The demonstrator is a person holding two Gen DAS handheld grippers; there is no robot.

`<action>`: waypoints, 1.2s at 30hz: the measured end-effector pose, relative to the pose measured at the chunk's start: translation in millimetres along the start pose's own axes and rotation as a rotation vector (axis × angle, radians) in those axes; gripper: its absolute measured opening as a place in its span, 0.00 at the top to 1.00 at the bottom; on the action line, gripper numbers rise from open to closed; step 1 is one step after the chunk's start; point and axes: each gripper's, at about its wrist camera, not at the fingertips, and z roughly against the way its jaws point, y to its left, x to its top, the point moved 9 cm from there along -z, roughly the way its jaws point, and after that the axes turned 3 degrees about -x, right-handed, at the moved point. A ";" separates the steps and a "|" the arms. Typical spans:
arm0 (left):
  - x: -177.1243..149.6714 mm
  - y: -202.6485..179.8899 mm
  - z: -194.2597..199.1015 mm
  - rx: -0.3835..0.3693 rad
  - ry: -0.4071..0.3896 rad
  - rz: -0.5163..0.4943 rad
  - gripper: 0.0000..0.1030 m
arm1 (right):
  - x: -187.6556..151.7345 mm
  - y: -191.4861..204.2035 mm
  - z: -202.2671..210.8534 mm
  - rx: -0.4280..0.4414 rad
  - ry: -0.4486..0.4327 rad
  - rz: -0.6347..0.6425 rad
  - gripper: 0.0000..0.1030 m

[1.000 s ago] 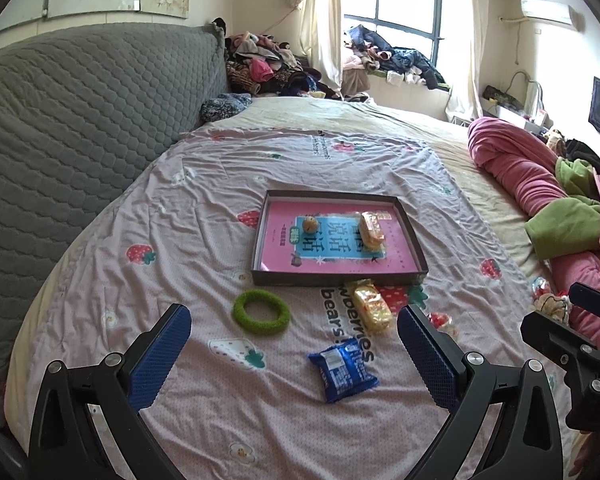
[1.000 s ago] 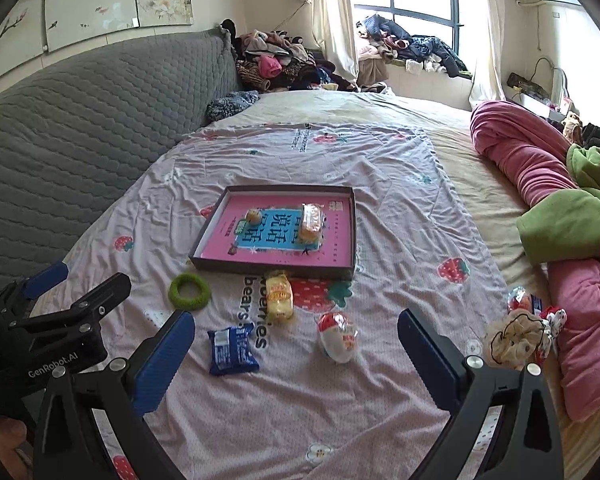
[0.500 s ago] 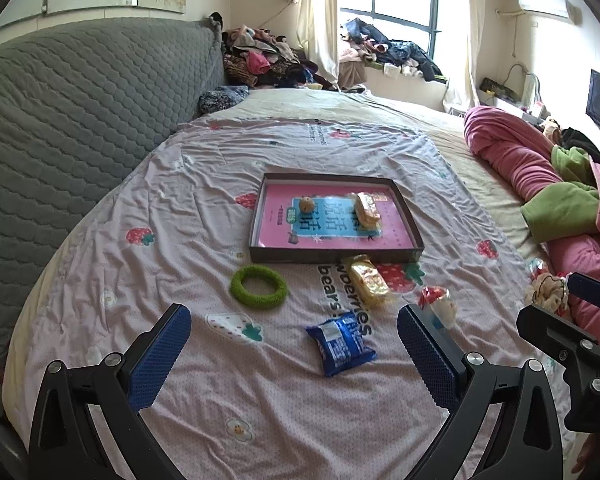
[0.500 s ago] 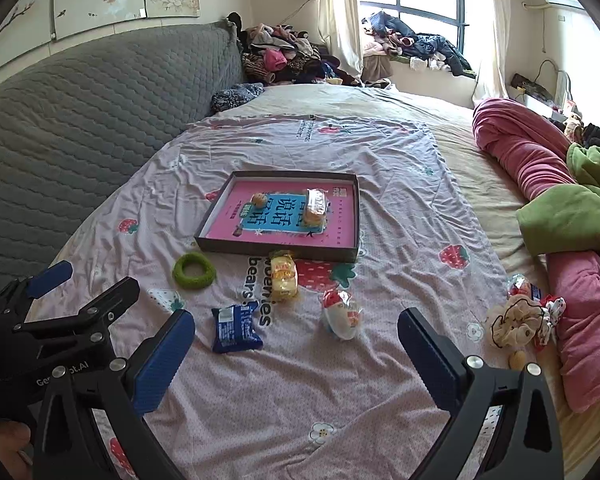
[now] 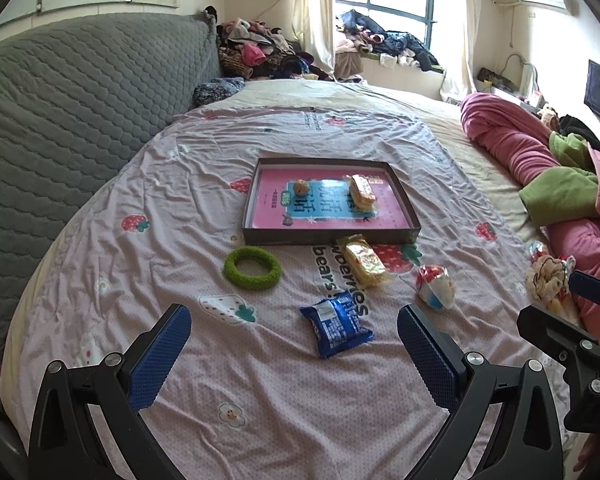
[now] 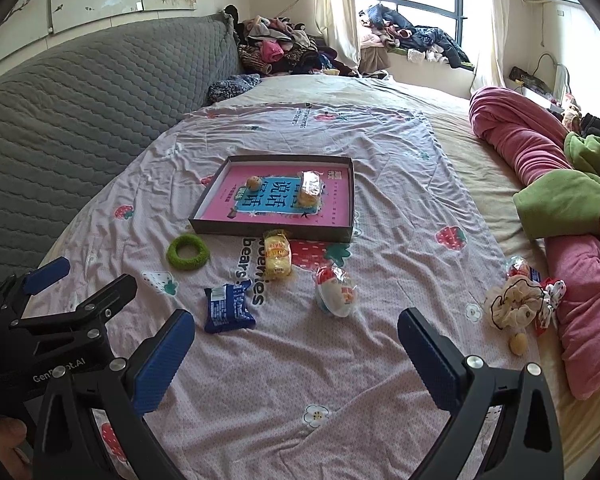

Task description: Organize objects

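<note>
Both grippers have pulled back a little from the bed since the earlier pictures, so more of the pink sheet (image 5: 204, 208) shows and the snacks look farther off; nothing on the bed has moved. The left gripper (image 5: 294, 344) is wide open and holds nothing. The right gripper (image 6: 296, 346) is wide open too, and empty. The dark tray (image 5: 328, 237) sits in the middle of the bed, with a small round bun (image 5: 301, 187) and a wrapped cake (image 5: 363, 192) already inside it. Four things still lie on the sheet near the front edge of the tray: a green ring (image 5: 253, 268) off its left corner, a yellow snack pack (image 5: 363, 261) touching the front wall, a blue snack pack (image 5: 336, 324) closer to the grippers, and a red and white wrapped snack (image 6: 336, 290) to the right. A cream scrunchie (image 6: 514, 306) lies well apart, near the right edge of the bed by the pink blanket (image 6: 540, 152). The next job looks like picking up a loose thing, and the blue pack is closest to the left gripper. It would help to come straight down, put one finger on each side of the pack, and squeeze softly so the bag does not slip or pop. Press lightly, because the sheet is soft and wrinkly.
</note>
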 end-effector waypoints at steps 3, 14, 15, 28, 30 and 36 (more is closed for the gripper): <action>-5.3 -2.5 -4.5 -0.006 0.012 -0.002 0.00 | -3.9 -1.3 -2.8 -0.002 0.009 0.000 0.01; -19.3 -8.7 -22.3 -0.010 0.043 -0.015 0.00 | -13.1 -6.8 -15.8 -0.006 0.028 -0.004 0.00; -21.7 -9.6 -25.1 -0.010 0.050 -0.018 0.00 | -14.2 -7.0 -17.5 -0.007 0.032 -0.003 0.01; -41.7 -9.9 -54.2 -0.010 0.109 -0.013 0.00 | -33.7 -11.6 -47.6 -0.018 0.085 0.013 0.01; -44.2 -10.6 -57.7 -0.009 0.117 -0.012 0.00 | -35.5 -14.3 -51.8 -0.021 0.092 0.009 0.01; -51.8 -13.8 -68.3 -0.010 0.138 -0.011 0.00 | -39.4 -21.5 -61.5 -0.024 0.109 0.000 0.01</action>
